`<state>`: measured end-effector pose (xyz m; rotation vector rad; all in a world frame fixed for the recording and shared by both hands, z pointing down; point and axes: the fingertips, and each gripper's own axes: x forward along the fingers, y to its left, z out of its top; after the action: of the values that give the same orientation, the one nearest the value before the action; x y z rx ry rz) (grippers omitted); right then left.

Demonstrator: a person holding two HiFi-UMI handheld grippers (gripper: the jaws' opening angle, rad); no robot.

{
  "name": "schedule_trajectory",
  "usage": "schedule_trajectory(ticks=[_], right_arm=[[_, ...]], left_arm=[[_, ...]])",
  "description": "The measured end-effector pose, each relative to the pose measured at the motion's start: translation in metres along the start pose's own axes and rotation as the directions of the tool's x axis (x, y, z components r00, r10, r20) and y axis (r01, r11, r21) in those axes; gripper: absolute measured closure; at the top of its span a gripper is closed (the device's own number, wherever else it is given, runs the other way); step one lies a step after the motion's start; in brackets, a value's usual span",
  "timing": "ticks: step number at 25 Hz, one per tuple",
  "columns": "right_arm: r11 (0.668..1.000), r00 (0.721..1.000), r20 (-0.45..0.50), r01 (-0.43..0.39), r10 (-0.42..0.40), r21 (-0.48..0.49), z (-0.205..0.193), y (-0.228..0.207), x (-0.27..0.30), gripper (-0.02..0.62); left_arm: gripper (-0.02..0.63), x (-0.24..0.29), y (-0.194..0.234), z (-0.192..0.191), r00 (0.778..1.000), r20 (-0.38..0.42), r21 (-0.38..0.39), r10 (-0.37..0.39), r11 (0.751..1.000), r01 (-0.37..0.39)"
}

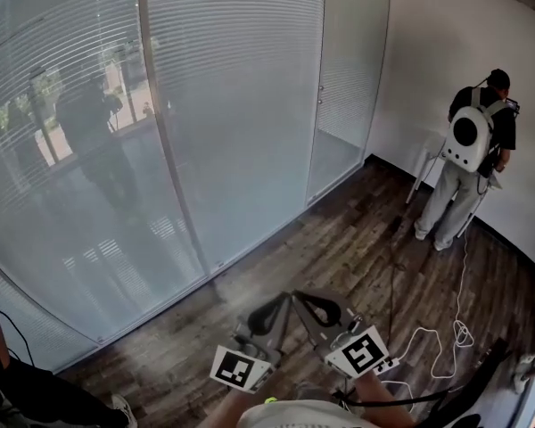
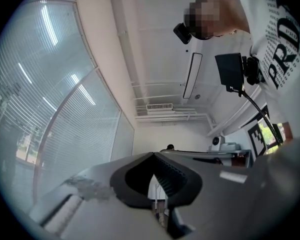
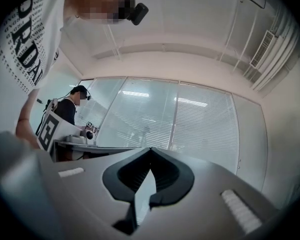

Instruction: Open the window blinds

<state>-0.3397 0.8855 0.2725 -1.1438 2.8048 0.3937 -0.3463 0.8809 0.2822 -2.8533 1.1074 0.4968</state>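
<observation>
1. The left gripper (image 1: 285, 300) and the right gripper (image 1: 300, 297) are being held side by side at the lower middle of the head view, above the wooden floor (image 1: 339, 248), with their tips nearly touching each other.
2. In the left gripper view, the left gripper's (image 2: 153, 154) fingers are being pressed together at the tips, and nothing is being pinched between them.
3. In the right gripper view, the right gripper's (image 3: 150, 149) fingers are likewise being kept closed tip to tip, with nothing caught in the gap below.
4. The window blinds (image 1: 232, 87) are being seen ahead and to the left in the head view, hanging behind tall glass panes with their horizontal slats down; they are well apart from both grippers and are being touched by neither.
5. The same blinds are being shown along the left of the left gripper view (image 2: 65, 129) and across the middle of the right gripper view (image 3: 155, 114).
6. A white backpack (image 1: 468, 139) is being worn by a person (image 1: 455, 194) standing at the far right, facing the white wall.
7. A white cable (image 1: 446, 328) is lying looped on the floor to the right of the grippers.
</observation>
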Motion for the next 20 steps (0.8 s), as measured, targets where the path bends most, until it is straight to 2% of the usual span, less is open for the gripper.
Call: schedule_trajectory(ticks=[6, 9, 13, 18, 20], right_arm=[[1.000, 1.000, -0.011, 0.004, -0.004, -0.016, -0.006, -0.005, -0.003, 0.588], [1.000, 1.000, -0.002, -0.005, 0.005, -0.029, -0.011, -0.014, 0.003, 0.588], [0.998, 0.999, 0.022, -0.037, 0.039, -0.048, -0.012, -0.029, 0.015, 0.588], [0.997, 0.997, 0.055, -0.055, 0.058, -0.057, -0.011, -0.055, 0.027, 0.588], [0.997, 0.997, 0.064, -0.047, 0.050, -0.055, -0.013, -0.070, 0.032, 0.588]], left_arm=[[0.615, 0.002, -0.005, -0.008, 1.000, 0.013, -0.030, -0.023, 0.999, 0.023], [0.615, 0.008, 0.003, -0.022, 0.999, -0.010, -0.001, -0.033, 0.999, 0.033], [0.614, 0.026, 0.016, -0.017, 1.000, 0.008, -0.025, 0.000, 1.000, 0.001], [0.614, 0.051, 0.031, -0.032, 0.999, -0.035, 0.042, 0.003, 0.999, -0.002], [0.614, 0.067, 0.037, -0.035, 0.999, -0.038, 0.044, 0.004, 0.999, -0.003]])
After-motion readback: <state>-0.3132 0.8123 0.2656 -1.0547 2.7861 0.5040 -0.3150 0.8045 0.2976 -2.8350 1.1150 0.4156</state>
